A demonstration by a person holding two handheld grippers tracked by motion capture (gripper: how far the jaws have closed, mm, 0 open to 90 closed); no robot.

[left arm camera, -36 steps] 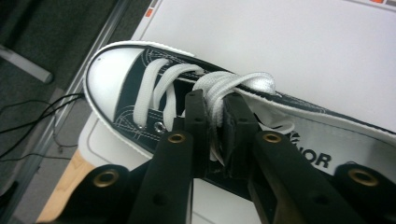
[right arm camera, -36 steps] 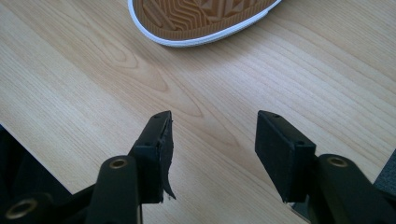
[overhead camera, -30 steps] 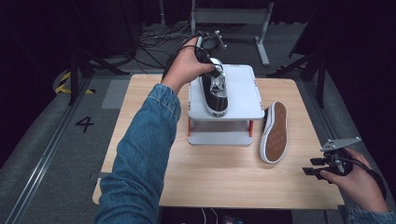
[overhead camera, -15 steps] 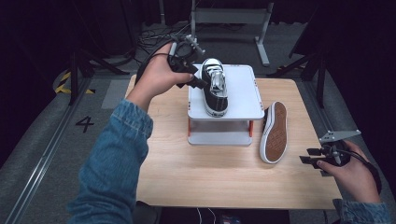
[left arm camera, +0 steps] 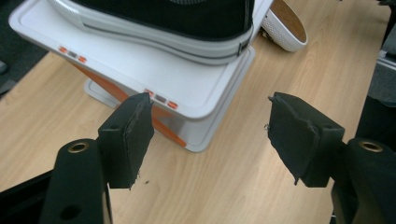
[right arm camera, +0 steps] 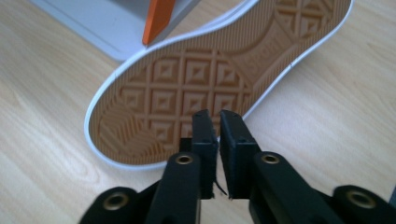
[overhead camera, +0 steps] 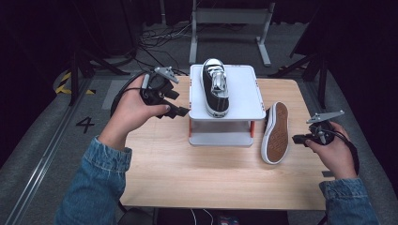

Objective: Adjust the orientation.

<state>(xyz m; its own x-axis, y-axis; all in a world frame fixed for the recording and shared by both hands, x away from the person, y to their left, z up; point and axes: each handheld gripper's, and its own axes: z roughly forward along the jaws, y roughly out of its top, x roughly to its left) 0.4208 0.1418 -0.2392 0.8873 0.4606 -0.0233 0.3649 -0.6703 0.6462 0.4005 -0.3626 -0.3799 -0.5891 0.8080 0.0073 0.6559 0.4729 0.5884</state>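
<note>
Dark studio floor with cables and stands surrounds a light wood table. Left gripper: jaws spread wide, nothing between them, pads worn at the edges. It hovers just off the white stand's 9 o'clock side, apart from it, held by the left hand in a denim sleeve. Right gripper: jaws nearly closed, thin slit between, gripping nothing, pointed at the tan sole of the second shoe. In the high view this gripper sits at the table's 3 o'clock, just beside that shoe but not touching. Black-and-white sneaker stands upright on the stand's top, toe toward 12 o'clock. Second shoe lies on its side on the table, leaning against the stand's 3 o'clock edge, sole facing right. Stand has orange legs and a lower shelf.
</note>
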